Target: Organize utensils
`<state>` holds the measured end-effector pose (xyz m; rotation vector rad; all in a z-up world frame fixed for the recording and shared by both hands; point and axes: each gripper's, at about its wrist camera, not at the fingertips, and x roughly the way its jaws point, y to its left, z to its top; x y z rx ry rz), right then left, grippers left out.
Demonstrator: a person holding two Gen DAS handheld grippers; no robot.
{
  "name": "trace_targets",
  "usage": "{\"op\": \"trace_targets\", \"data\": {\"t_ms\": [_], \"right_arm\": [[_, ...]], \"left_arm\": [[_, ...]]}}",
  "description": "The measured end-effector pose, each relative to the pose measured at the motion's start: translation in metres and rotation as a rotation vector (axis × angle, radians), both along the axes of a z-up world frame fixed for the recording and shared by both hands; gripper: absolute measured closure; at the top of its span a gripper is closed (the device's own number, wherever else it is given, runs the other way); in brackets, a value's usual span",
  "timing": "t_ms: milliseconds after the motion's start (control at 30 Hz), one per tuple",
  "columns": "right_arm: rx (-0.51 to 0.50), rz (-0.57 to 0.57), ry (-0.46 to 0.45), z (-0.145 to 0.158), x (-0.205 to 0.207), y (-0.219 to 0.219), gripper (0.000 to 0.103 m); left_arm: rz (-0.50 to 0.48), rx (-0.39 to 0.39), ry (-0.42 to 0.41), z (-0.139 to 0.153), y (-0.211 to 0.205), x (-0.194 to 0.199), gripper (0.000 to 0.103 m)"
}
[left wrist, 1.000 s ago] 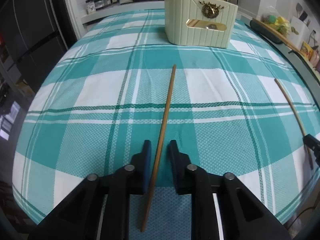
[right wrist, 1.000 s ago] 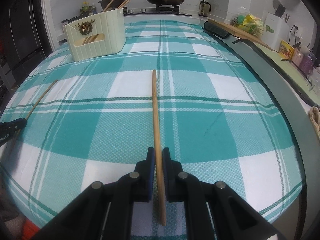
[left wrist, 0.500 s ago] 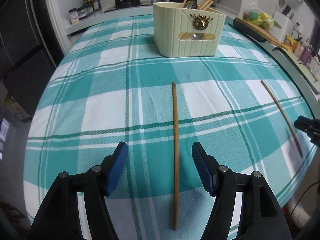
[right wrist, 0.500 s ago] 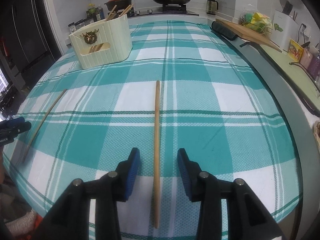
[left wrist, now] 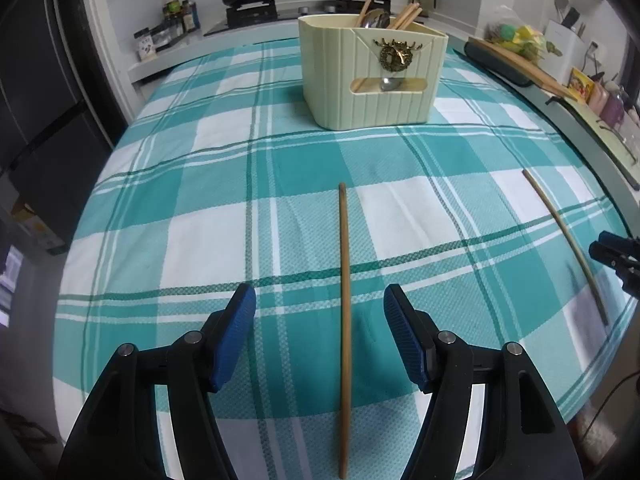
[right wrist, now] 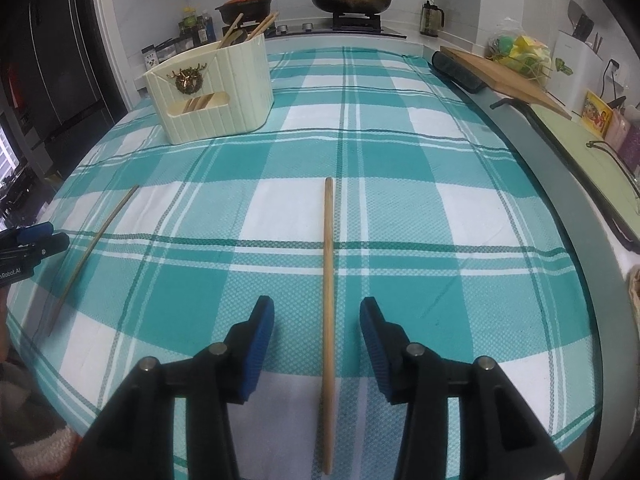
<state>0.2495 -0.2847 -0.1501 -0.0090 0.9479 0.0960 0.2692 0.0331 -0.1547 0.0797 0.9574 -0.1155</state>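
Left wrist view: left gripper held over a teal-and-white plaid tablecloth, blue-padded jaws spread wide. Between them, touching neither pad, lies the darker chopstick: a thin, straight, brown wooden stick, flat on the cloth and running lengthwise away from the camera. Further off stands a cream ribbed utensil holder with a gold deer-head emblem and a slot in its front; wooden sticks and a metal spoon rise from its top. At the right edge, the paler chopstick lies on the cloth just beside the right gripper's tips.

Right wrist view: right gripper with jaws apart and opening; the paler chopstick lies flat between them, clear of both pads. It is a lighter tan, its far end blunt and squared. Utensil holder sits far left; the darker chopstick lies at the left near the left gripper's tips. Stove and pans stand behind.
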Motion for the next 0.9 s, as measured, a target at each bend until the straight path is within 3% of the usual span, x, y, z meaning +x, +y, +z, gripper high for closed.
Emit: {"op": "trace_targets", "data": {"t_ms": [200,400,533,900], "right_arm": [[0.011,0.002,0.012,-0.002,0.002,-0.003,0.058],[0.071,0.0,0.064,0.0,0.015,-0.015,0.058],[0.096,0.008,0.11,0.003,0.033,-0.024,0.058],[-0.011,0.084,0.191,-0.013,0.076,-0.004,0.058]], "left_arm": [[-0.012,0.006,0.017,-0.005,0.003,0.004,0.034],[-0.047,-0.081,0.086,-0.008,0.02,0.017,0.031],[-0.088,-0.067,0.117,-0.011,0.015,0.028,0.031],[-0.11,-0.03,0.176,-0.026,0.003,0.065,0.031]]}}
